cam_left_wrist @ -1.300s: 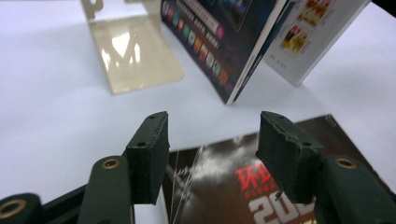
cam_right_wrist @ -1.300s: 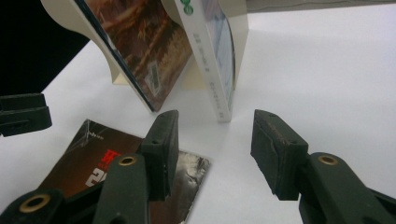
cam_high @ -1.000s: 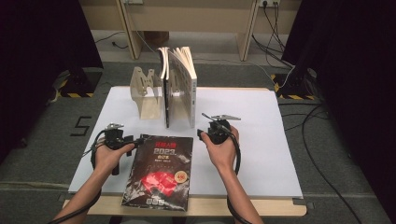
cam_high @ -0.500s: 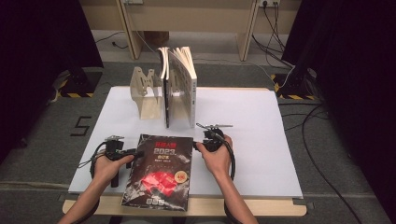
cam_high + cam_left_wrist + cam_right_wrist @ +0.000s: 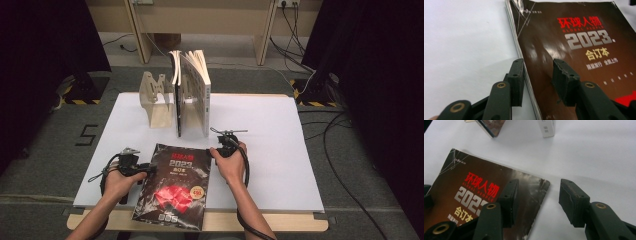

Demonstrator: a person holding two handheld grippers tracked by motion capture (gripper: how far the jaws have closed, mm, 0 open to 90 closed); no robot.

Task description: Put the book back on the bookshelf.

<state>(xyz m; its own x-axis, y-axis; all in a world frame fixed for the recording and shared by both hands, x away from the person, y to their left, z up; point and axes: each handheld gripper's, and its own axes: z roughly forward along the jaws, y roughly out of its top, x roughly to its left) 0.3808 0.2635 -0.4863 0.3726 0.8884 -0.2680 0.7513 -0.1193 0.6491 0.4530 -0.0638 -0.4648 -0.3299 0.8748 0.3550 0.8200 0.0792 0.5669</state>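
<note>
Light falls from overhead onto the white table (image 5: 280,150), which is bright and evenly lit, while the room beyond its left and right edges sinks into near black. The high view is soft and slightly grainy. Glare streaks the glossy magazine (image 5: 574,62) cover in the left gripper view, where the nearest jaws blur.

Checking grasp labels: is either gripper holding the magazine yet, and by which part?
Nothing is held yet. The left gripper straddles the magazine's left edge, its jaws just closing, pads not pressing. The right gripper stands open over the right edge near the top corner.
</note>
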